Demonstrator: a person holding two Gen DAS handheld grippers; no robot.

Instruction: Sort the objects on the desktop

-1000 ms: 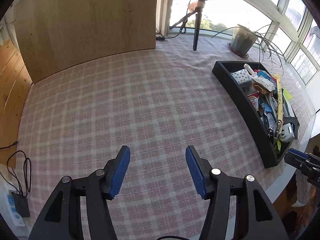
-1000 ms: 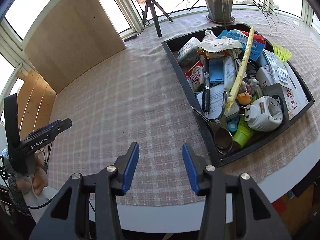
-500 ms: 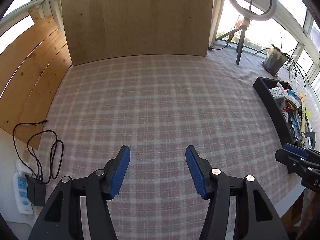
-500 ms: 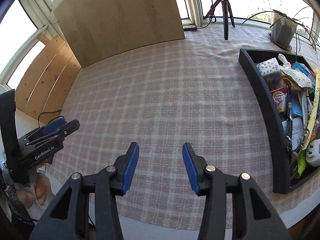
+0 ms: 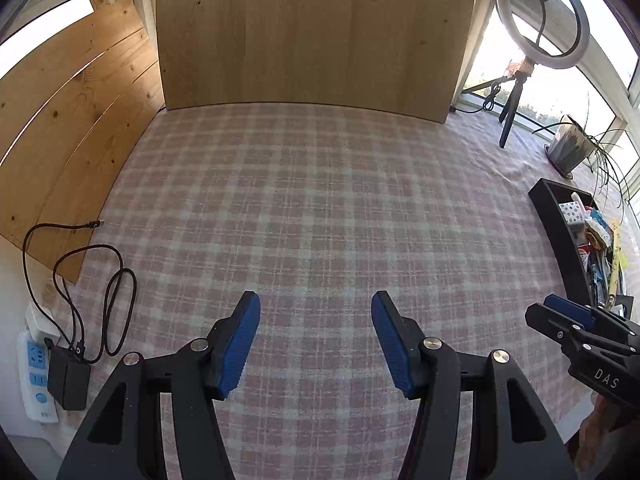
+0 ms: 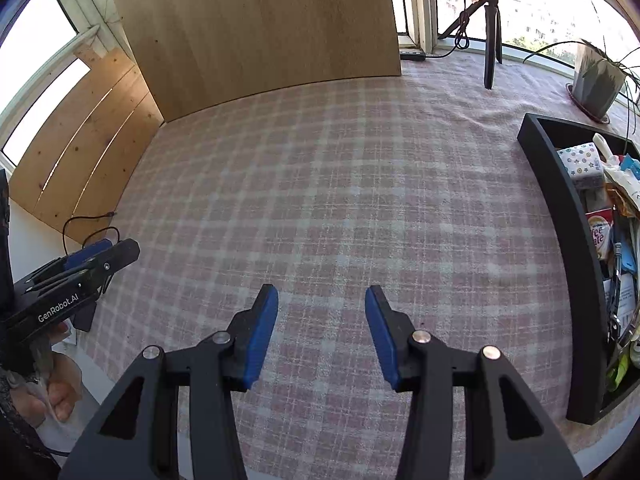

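Tablecloth (image 6: 320, 200); tray (image 6: 560, 240) right of right hand-held gripper (image 6: 322, 320)

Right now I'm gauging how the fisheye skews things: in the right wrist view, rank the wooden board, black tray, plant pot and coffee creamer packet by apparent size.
1. Wooden board
2. Black tray, cut off at the frame edge, and nearer the camera
3. Plant pot
4. Coffee creamer packet, partly hidden in the tray

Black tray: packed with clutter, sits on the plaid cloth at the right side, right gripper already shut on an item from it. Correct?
Not quite. The right gripper is open and holds nothing; the right wrist view shows only plaid cloth between its blue pads. The rest stands: the black tray is full of clutter, at the right side.
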